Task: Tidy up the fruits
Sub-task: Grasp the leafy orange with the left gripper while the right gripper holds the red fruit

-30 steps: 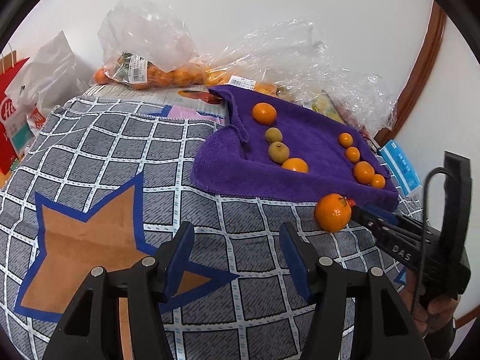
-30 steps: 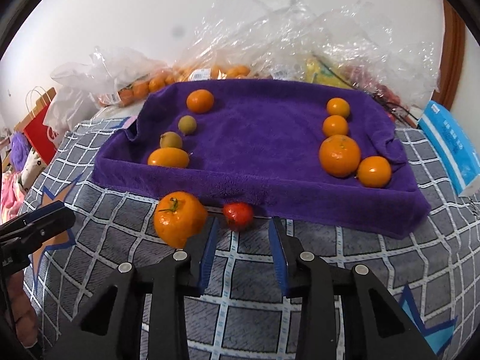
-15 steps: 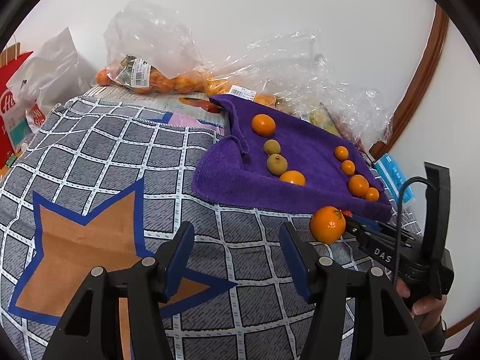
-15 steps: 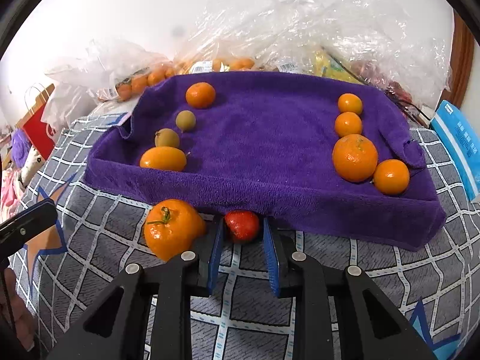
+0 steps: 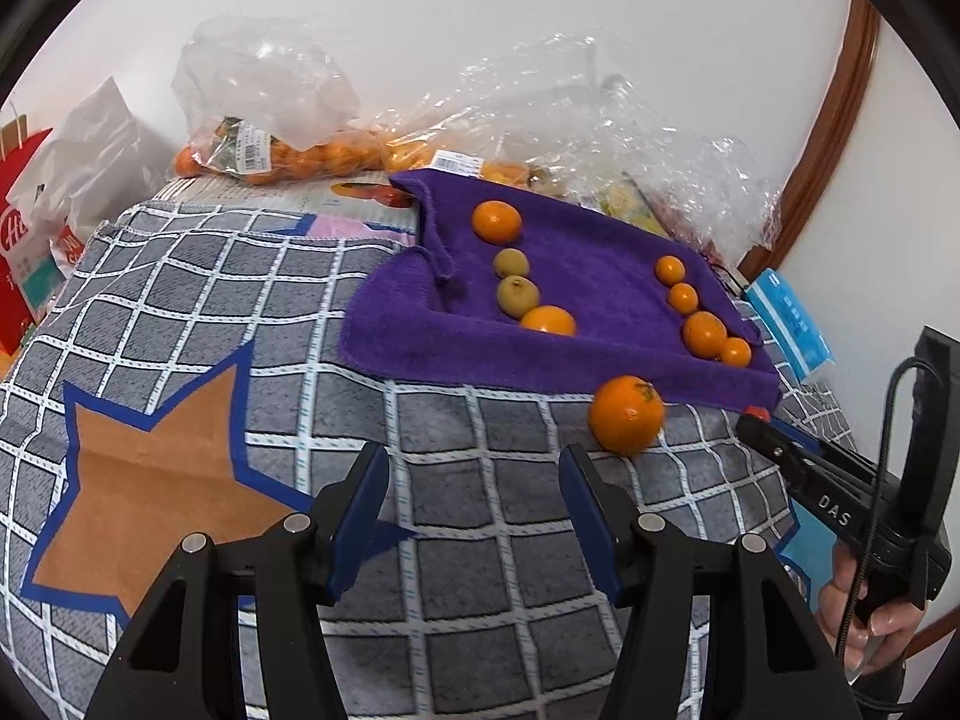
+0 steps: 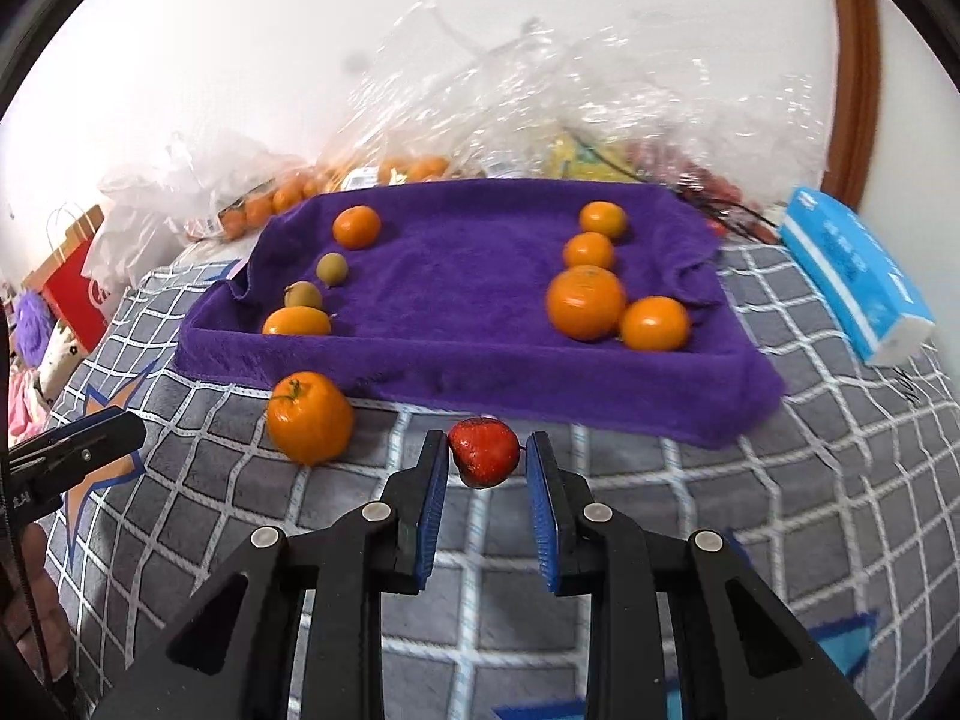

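A purple towel (image 6: 468, 300) lies on the checked cloth and holds two rows of fruit: oranges and two green fruits on the left (image 6: 309, 295), several oranges on the right (image 6: 585, 302). A loose orange (image 6: 310, 417) sits on the cloth before the towel's front edge; it also shows in the left wrist view (image 5: 626, 414). My right gripper (image 6: 487, 459) is shut on a small red strawberry (image 6: 483, 450), held at its fingertips just above the cloth. My left gripper (image 5: 474, 480) is open and empty, left of and nearer than the loose orange.
Clear plastic bags of oranges (image 5: 270, 150) lie behind the towel by the wall. A blue tissue pack (image 6: 852, 276) lies right of the towel. A red paper bag (image 5: 24, 228) stands at the far left. The checked cloth (image 5: 240, 312) with an orange star covers the surface.
My right gripper closed around the strawberry and lifted it slightly back from the towel edge. The left gripper drew back a little; the loose orange stayed put.
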